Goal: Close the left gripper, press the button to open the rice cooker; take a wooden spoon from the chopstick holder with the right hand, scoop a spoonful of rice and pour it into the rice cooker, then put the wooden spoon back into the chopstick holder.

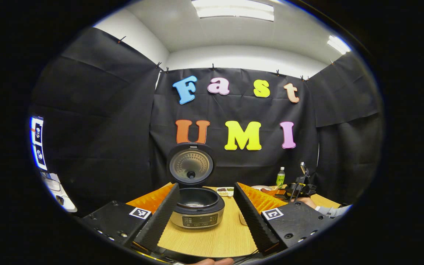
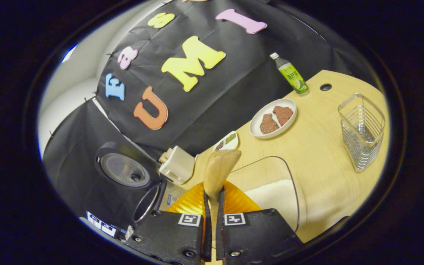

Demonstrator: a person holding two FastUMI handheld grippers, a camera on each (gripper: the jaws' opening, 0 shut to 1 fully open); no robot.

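Note:
The rice cooker (image 1: 197,211) stands on the wooden table with its lid (image 1: 191,167) swung up and the inner pot showing. My left gripper (image 1: 206,186) is open, its fingers spread to either side of the cooker and short of it. My right gripper (image 2: 214,193) is shut on the handle of a wooden spoon (image 2: 219,165), whose bowl points forward over the left edge of a clear container of rice (image 2: 271,191). I cannot tell whether the spoon carries rice. The open rice cooker (image 2: 127,173) lies to the left. The wire chopstick holder (image 2: 363,129) stands at the right.
A white plate (image 2: 256,127) with two brown pieces, a small dish (image 2: 228,140), a green bottle (image 2: 291,75) and a white box (image 2: 177,163) sit toward the back. The right gripper (image 1: 296,189) and a hand (image 1: 307,201) appear in the left gripper view.

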